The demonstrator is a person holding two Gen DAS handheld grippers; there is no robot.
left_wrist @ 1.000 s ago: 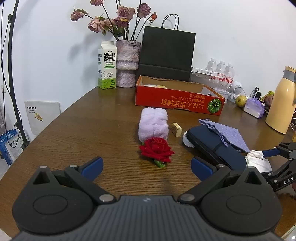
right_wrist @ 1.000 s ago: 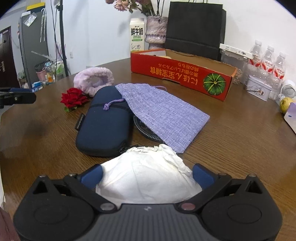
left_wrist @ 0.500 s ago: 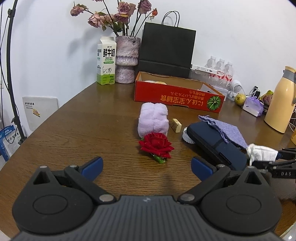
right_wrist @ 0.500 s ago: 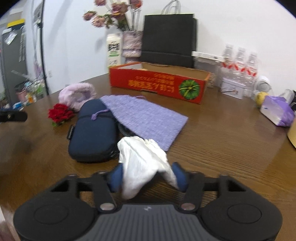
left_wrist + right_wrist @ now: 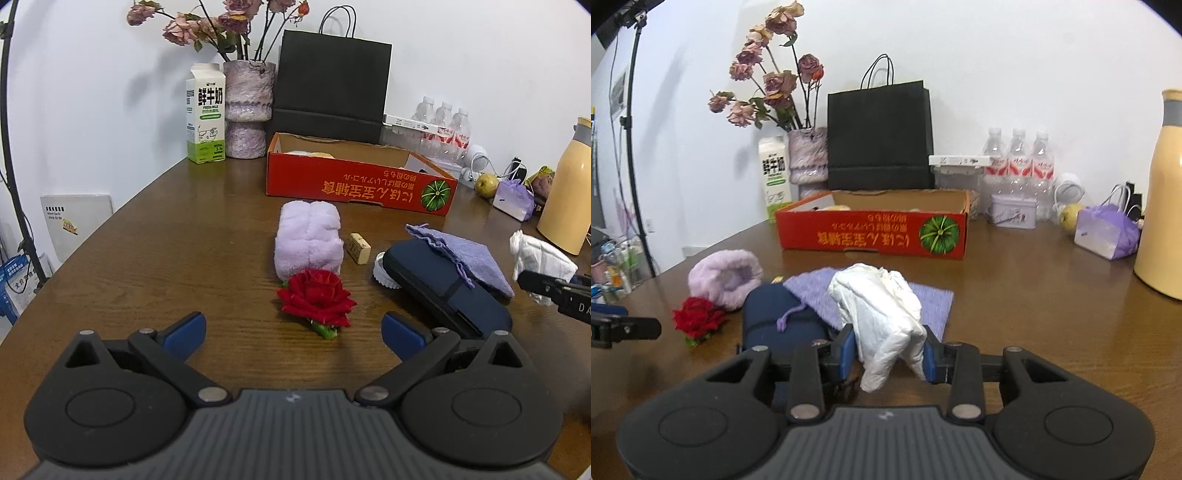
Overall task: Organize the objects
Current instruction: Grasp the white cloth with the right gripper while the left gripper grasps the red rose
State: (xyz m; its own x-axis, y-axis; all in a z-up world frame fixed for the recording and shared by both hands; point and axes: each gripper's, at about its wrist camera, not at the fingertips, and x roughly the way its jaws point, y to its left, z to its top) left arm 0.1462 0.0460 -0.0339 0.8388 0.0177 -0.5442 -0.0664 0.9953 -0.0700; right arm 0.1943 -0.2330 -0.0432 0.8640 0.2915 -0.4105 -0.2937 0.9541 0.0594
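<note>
Right hand-held gripper (image 5: 888, 356) | just closing, clenched on white cloth (image 5: 879, 314) | raised

Your right gripper (image 5: 889, 357) has just been closing its jaws and now clamps the white cloth bundle (image 5: 882, 317), which a second ago lay loose on the table (image 5: 1052, 332) between wide-open fingers. The bundle now hangs lifted off the tabletop. Your left gripper (image 5: 293, 328) now sits nearer the red rose (image 5: 314, 300).

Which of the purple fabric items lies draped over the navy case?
The flat woven purple pouch, overlapping the navy case. The fluffy lilac towel roll sits apart, behind the red rose.
</note>
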